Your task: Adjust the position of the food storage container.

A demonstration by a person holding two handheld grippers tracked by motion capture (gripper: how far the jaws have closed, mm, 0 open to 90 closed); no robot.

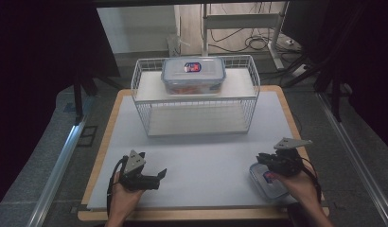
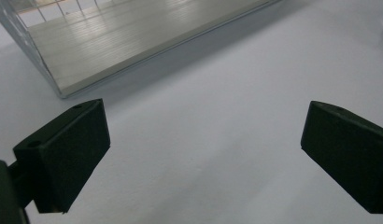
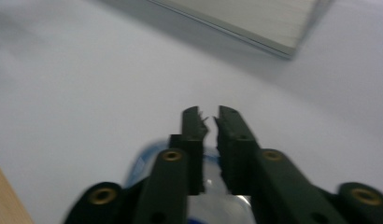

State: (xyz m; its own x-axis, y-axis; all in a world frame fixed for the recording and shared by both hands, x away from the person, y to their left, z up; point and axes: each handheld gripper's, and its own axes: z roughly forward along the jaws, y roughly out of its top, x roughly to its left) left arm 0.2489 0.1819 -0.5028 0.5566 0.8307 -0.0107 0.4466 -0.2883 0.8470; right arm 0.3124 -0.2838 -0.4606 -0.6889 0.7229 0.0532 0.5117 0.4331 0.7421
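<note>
Since the box (image 1: 267,182) at 5 o'clock is light, slick plastic, grab its rim; right jaws together above it, left jaws apart

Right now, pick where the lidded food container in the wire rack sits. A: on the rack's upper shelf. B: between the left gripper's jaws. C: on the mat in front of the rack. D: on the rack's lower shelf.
A: in the high view the lidded food container rests on the upper shelf of the wire rack, with the lower shelf beneath it bare.
</note>
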